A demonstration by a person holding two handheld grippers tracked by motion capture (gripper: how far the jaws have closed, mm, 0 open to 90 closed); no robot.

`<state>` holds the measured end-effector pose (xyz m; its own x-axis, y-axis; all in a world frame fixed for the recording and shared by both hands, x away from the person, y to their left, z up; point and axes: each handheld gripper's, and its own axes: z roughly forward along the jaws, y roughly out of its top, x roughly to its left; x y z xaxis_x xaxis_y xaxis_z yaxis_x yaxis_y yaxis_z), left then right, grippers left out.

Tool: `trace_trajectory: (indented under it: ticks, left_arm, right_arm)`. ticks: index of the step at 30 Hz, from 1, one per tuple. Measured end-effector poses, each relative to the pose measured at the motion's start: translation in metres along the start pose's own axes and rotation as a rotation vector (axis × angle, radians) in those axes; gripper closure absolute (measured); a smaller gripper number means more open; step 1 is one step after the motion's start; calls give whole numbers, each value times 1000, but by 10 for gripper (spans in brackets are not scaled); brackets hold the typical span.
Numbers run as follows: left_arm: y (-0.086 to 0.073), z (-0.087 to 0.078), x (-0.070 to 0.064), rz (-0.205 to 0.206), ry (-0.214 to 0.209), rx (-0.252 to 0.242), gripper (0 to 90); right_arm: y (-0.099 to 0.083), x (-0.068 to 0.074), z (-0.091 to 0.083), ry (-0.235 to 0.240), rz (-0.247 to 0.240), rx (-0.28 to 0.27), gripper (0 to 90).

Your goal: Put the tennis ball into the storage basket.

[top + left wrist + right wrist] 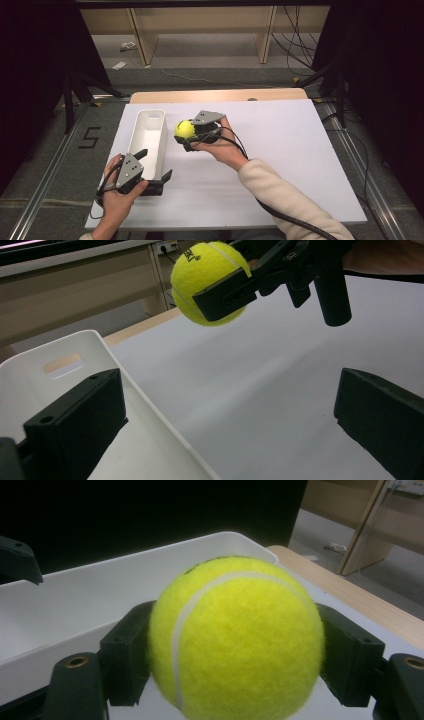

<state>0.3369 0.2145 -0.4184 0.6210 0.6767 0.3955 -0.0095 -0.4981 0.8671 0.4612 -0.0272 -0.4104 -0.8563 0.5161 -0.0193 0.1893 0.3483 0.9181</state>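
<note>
A yellow tennis ball (pixel 184 129) hangs just right of a long white bin (pixel 161 131), a little above the white tabletop (pixel 290 150). My right gripper (pixel 187 135) is shut on it, one jaw on each side of the ball (pixel 235 640). Behind the ball the bin (pixel 90 595) stretches away. My left gripper (pixel 155 164) stands open at the bin's near end. In the left gripper view it (pixel 227 400) straddles the bin's right wall (pixel 145 400), one jaw inside and one over the table, gripping nothing. Farther off, the ball (pixel 207 280) hangs up high.
The white tabletop runs wide to the right of the bin. A wooden strip (pixel 220 95) edges its far side. Beyond it stand wooden shelf legs (pixel 140 40) on a grey floor with cables (pixel 300 45). Dark curtains flank both sides.
</note>
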Motion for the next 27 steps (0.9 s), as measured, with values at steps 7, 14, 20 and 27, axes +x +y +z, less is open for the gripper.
trace_trajectory:
  ticks: [7,14,20,27]
  left_arm:
    - [0,0,0,2,-1,0,0]
    - [0,0,0,0,0,0,0]
    - [0,0,0,1,0,0,0]
    - [0,0,0,0,-1,0,0]
  right_arm:
    - [3,0,2,0,-2,0,261]
    - [7,2,4,3,-8,1,262]
    - [9,3,6,4,-8,-2,261]
    - [12,4,8,6,-17,-2,261]
